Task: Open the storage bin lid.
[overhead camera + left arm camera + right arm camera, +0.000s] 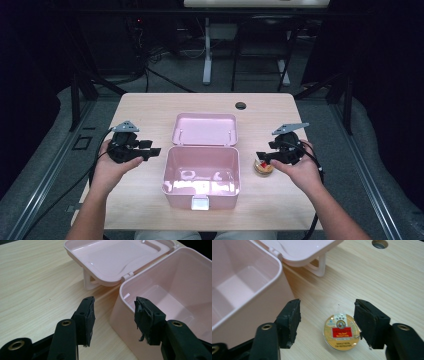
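Left to right across the pale wooden worktop [150, 107]. The left gripper [150, 151] hovers released, jaws apart and empty, just beside the left wall of the open pink plastic box [201, 172], which sits near the worktop's front edge with its hinged lid [205, 129] laid back toward the far edge. The right gripper [327, 318] is also released, its jaws straddling the small round gold-lidded cup with a red label [340, 331], which rests on the worktop just right of the box. To grasp well, lower the jaws evenly on either side of the cup and close across its middle. The right gripper view resolves the cup's label, whereas the high view gives both grippers' placement about the box.
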### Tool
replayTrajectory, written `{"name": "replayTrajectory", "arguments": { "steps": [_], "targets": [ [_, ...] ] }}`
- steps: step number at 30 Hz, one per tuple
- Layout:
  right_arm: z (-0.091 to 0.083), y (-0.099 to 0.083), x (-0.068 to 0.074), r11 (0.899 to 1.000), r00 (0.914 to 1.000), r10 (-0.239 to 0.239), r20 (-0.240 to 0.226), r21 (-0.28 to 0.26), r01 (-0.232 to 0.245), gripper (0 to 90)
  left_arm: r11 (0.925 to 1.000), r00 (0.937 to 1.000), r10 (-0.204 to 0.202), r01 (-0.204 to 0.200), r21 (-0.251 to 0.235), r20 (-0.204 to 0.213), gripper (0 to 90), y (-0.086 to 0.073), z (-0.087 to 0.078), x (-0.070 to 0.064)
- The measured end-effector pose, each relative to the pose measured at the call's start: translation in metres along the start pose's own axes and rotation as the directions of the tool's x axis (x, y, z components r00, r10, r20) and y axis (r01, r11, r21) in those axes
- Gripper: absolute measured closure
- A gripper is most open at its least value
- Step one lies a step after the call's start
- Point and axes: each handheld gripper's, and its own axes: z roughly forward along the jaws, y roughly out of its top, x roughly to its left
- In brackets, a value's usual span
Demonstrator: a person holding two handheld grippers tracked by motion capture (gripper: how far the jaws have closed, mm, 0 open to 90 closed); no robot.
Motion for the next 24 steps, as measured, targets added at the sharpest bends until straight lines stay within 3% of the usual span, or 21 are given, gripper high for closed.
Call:
{"name": "replayTrajectory", "arguments": {
  "steps": [7, 10, 15, 24],
  "targets": [
    [0.012, 0.000, -0.016, 0.995, 0.9995, 0.031, 0.006, 0.099, -0.031, 30.0, 1.0000, 0.9999, 0.005, -0.005, -0.002, 0.010, 50.1, 0.000, -0.001, -0.002],
    [0.019, -0.002, -0.027, 0.989, 0.9988, 0.039, 0.030, 0.140, -0.043, 29.3, 1.0000, 0.9999, 0.001, -0.001, -0.002, 0.011, 49.6, -0.001, -0.001, -0.002],
    [0.024, -0.006, -0.038, 0.983, 0.9964, 0.066, 0.053, 0.170, -0.074, 28.2, 1.0000, 0.9999, -0.005, 0.005, 0.001, 0.012, 49.2, -0.002, -0.003, 0.000],
    [0.032, -0.009, -0.050, 0.965, 0.9938, 0.071, 0.085, 0.248, -0.090, 23.8, 0.9999, 0.9999, -0.009, 0.009, -0.004, 0.008, 49.2, -0.001, -0.005, 0.001]
  ]
}}
